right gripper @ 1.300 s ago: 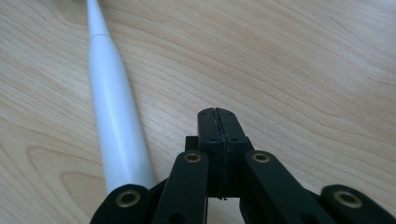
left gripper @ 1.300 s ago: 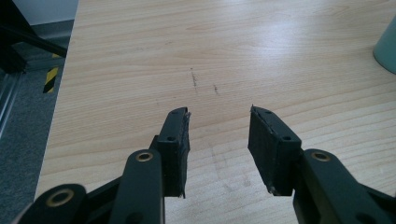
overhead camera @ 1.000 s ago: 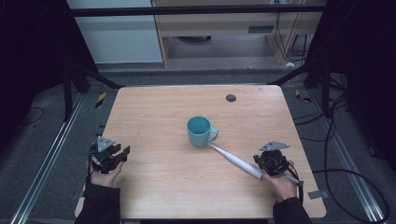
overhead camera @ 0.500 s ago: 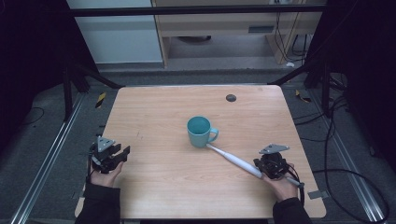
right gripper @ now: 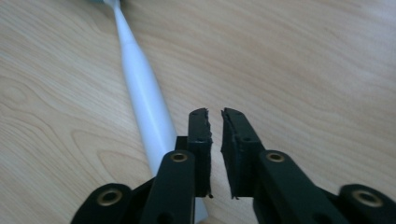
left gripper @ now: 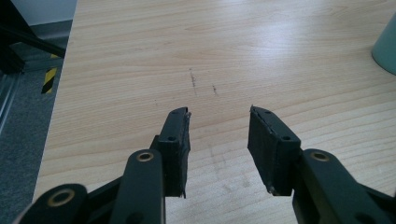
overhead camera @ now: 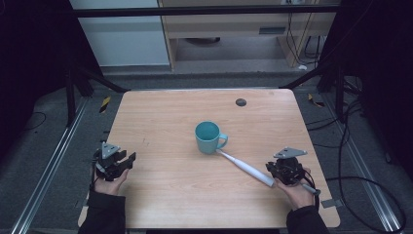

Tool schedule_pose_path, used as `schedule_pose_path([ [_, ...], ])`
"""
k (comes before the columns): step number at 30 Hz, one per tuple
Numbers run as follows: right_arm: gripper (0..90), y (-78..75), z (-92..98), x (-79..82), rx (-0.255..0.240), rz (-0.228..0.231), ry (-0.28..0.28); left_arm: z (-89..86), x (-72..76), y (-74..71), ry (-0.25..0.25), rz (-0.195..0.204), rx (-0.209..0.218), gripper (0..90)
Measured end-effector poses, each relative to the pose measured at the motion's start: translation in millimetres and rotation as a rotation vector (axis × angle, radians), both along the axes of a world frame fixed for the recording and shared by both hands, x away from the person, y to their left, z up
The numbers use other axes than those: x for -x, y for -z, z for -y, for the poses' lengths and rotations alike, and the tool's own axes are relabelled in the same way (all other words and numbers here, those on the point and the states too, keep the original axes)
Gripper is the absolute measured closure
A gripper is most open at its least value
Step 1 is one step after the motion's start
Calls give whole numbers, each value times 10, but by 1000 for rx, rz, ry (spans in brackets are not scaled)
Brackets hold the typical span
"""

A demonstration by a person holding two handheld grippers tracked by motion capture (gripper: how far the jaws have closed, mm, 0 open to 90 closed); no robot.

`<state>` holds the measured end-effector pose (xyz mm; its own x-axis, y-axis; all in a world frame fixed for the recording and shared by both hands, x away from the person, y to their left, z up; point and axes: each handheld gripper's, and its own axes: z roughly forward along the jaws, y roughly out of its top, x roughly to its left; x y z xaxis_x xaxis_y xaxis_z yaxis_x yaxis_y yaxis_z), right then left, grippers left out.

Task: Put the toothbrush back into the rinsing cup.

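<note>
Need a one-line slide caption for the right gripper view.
Right gripper, jaws just opening with a narrow empty gap, beside a white electric toothbrush lying on the wooden table.

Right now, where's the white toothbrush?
High view: the toothbrush lies diagonally on the table, right of centre, head by the teal mug, handle end beside the right gripper.

Right gripper view: toothbrush head cut off by top edge, handle's near end hidden under the left jaw. Left gripper view: mug clipped at right edge, a sliver of wall showing. High view: small dark spot on table, possibly a hole, too small to tell
</note>
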<state>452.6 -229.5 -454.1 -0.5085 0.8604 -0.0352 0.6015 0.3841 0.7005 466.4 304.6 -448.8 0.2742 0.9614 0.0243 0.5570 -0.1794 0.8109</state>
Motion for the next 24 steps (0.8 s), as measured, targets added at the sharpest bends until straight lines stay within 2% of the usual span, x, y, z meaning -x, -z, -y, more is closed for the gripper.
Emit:
schedule_pose_path([
  [2,733,-76,-15,-16,-15,15,-16,-2,-5,2,1,-2,-2,582],
  [3,667,-148,-54,-35,-9,14,-35,-3,-6,2,1,-1,-3,582],
  [4,667,-148,-54,-35,-9,14,-35,-3,-6,2,1,-1,-3,582],
  [5,608,-216,-103,-54,9,15,-62,-4,-6,1,1,-1,-3,581],
  [7,580,-247,-120,-63,15,25,-74,0,-5,-2,2,-2,-3,581],
  [9,546,-311,-147,-88,15,14,-89,4,-5,-6,4,0,-4,581],
  [10,535,-336,-157,-96,14,26,-92,4,-6,-7,4,0,-4,580],
  [11,515,-380,-174,-125,17,15,-108,2,-10,-3,3,-1,-7,580],
  [15,515,-411,-222,-168,38,-2,-127,-5,-10,-1,2,-3,-7,580],
  [22,493,-382,-324,-251,71,-63,-170,-5,-13,1,5,-8,-7,579],
  [23,489,-365,-345,-276,82,-88,-184,-5,-15,0,5,-8,-6,577],
  [24,489,-365,-345,-276,82,-88,-184,-4,-18,0,5,-10,-7,577],
])
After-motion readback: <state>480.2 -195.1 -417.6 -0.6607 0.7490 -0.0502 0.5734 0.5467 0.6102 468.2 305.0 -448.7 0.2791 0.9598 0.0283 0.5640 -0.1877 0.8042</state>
